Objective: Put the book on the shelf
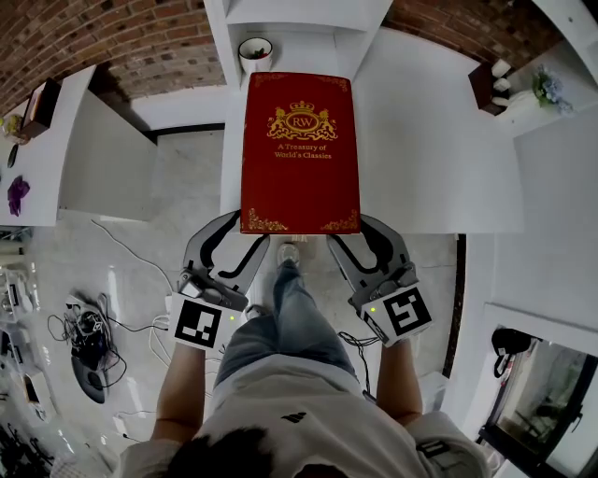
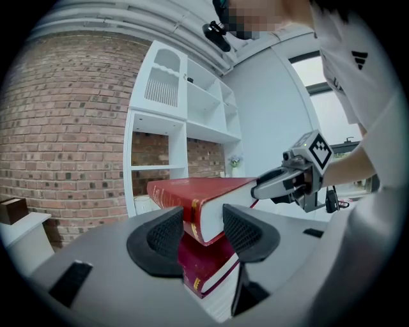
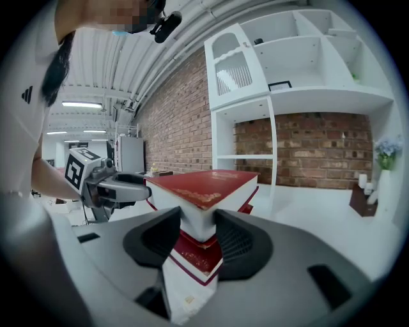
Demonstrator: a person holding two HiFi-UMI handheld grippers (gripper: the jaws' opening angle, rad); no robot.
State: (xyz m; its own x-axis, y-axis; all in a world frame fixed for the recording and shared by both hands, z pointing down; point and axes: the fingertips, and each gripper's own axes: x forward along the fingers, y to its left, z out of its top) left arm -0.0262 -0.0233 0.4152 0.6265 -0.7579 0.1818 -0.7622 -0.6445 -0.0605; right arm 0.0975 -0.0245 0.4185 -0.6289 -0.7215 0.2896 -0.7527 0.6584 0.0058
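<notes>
Book, the big red one, where is it?
- It lies flat in front of the white shelf, over the white table. It looks lifted off the table, but I can't be sure.
- Who holds it?
- Both claws. The left gripper pinches one near corner and the right gripper pinches the other. Each one squeezes the book tight.
</notes>
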